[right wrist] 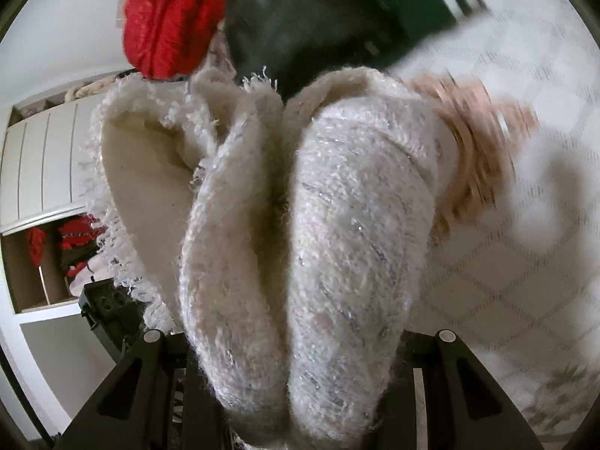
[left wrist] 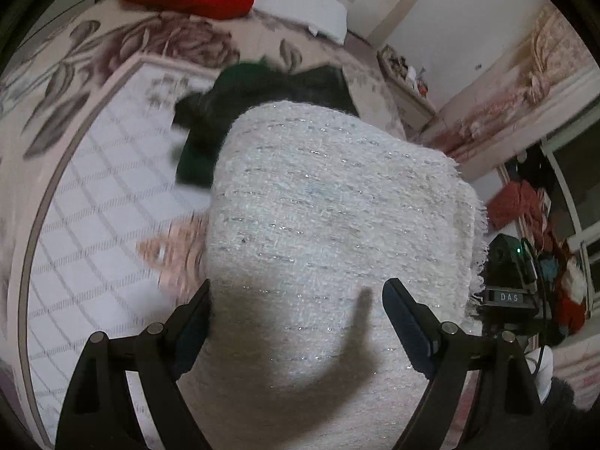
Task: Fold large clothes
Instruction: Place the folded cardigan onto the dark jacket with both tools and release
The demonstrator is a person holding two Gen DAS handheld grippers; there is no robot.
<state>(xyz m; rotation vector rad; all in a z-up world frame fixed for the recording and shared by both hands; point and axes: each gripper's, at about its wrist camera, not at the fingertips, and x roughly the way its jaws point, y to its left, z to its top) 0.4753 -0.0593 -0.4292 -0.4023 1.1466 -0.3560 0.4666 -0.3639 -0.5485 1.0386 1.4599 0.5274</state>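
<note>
Here the white fuzzy sweater [right wrist: 300,225] hangs bunched above the bed [left wrist: 93,195], gripped by the right gripper [right wrist: 300,393], fingers closed on thick folds. The left gripper [left wrist: 296,322] hovers wide open over the knit, holding nothing. Best to lower flat and keep edges aligned.

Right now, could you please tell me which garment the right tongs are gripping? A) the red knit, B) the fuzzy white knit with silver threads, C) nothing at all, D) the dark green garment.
B: in the right wrist view the fuzzy white knit is bunched into thick folds running straight down between the fingers of the right tongs, while the red knit and dark green garment lie farther off.
</note>
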